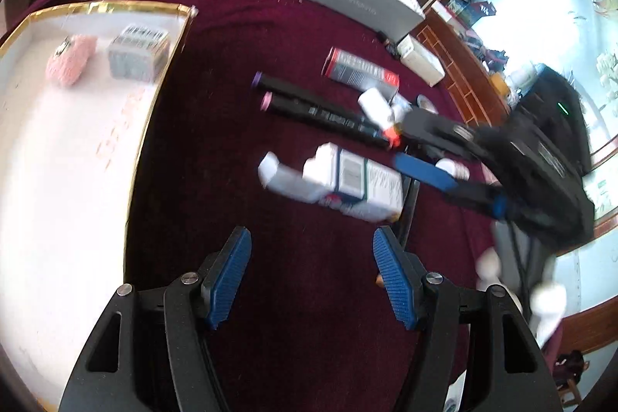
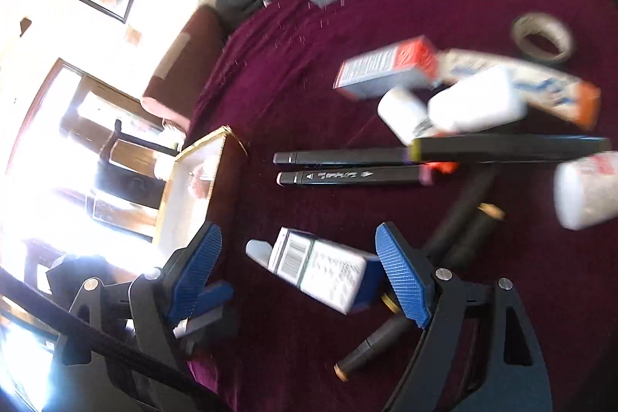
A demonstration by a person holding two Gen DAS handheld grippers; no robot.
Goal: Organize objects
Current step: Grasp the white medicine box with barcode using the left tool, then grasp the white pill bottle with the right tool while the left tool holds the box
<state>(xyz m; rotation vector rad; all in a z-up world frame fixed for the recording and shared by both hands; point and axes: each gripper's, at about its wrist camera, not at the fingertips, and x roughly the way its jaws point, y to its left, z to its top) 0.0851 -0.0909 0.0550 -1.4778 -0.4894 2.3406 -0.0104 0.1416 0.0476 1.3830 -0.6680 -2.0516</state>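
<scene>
Both the left gripper (image 1: 312, 277) and right gripper (image 2: 305, 269) hang open and empty over the maroon cloth (image 1: 216, 141), the white carton (image 2: 320, 269) lying, blurred, seemingly just ahead of both

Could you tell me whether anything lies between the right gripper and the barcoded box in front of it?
Nothing visible does: the right gripper is open, and the barcoded box lies on bare cloth just ahead of its fingers.

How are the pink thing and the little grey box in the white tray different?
The pink thing is soft-looking and rounded; the grey box is squared and hard-edged. The pink thing lies nearer the gold-rimmed tray's left side, the grey box beside its right rim. Both lie in the tray, side by side.
</scene>
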